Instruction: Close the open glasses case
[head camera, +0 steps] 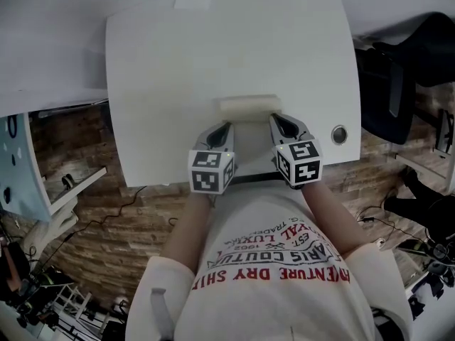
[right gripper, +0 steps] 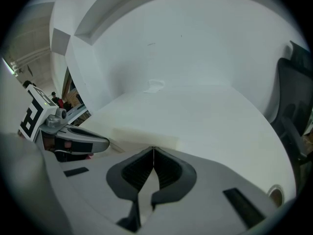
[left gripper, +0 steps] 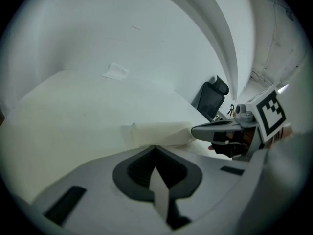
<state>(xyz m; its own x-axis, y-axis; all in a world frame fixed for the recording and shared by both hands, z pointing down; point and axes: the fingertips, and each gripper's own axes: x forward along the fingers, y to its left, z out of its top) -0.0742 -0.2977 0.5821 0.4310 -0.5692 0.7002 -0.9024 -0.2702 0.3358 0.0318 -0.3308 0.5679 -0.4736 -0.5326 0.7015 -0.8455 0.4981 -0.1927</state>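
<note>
This looks like an office or lab workroom set up for recording. A broad white rounded-corner worktop [head camera: 156, 84] has a round metal cable grommet [head camera: 339, 134] set into it, as office desks do. A black swivel office chair [head camera: 398, 84] stands beside it on the right. Loose black cables [head camera: 121, 208] trail over the brown brick-patterned floor [head camera: 99, 247], and dark stands and gear [head camera: 28, 290] crowd the lower left corner. Plain white walls [left gripper: 146, 28] close the space in.

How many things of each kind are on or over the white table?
glasses case: 1
grippers: 2, the left gripper and the right gripper, both with jaws together
cable hole: 1
Total: 4
</note>
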